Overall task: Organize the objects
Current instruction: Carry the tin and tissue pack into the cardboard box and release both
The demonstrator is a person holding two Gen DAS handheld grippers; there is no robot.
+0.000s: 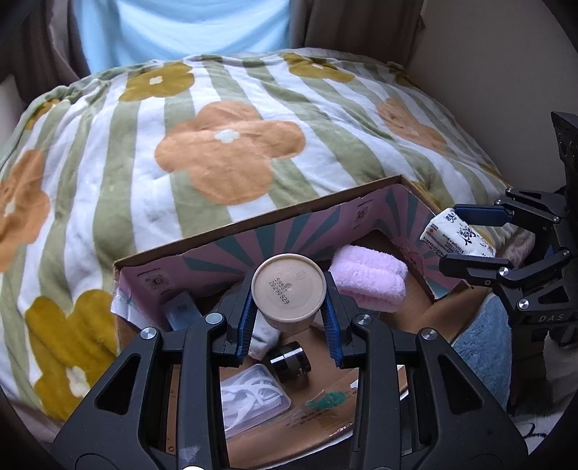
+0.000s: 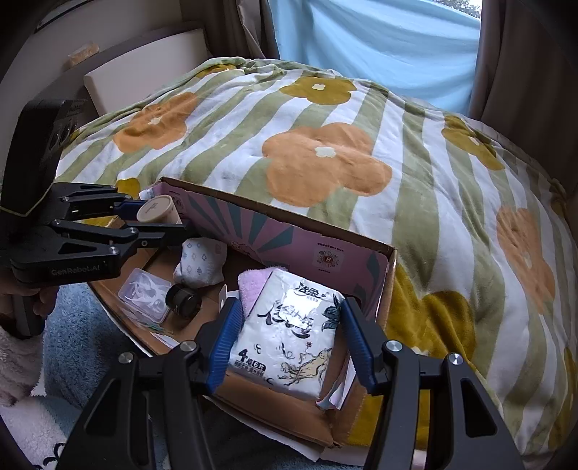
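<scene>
Bedding fills the background: a striped blanket [image 1: 224, 152] in green and white, printed with orange and mustard flowers, with a pale blue curtain [image 1: 180, 32] behind it. On the blanket I see an open cardboard box [image 1: 260, 217] whose inner walls are pink with dark teal rays.

Working left to right in the left wrist view:

1. A dark blue flat packet [image 1: 180, 311] leans against the left inner wall of the box.
2. A clear plastic case [image 1: 253, 401] of white items lies on the box floor, near the front.
3. My left gripper [image 1: 289, 318] is clamped on the beige cup [image 1: 288, 285]. The cup is a round paper tub, held on its side above the box interior, its flat end facing the camera and stamped with black digits.
4. A short black cylinder [image 1: 290, 363] lies just under the cup, beside a white patterned pouch [image 2: 198, 265].
5. A pink towel [image 1: 368, 280] is folded at the right end of the box.
6. My right gripper [image 2: 289, 340] is clamped on the tissue pack [image 2: 289, 332]. The pack is white soft plastic with black brush lettering and ink-style drawings, held above the right end of the box, over the pink towel.
</scene>
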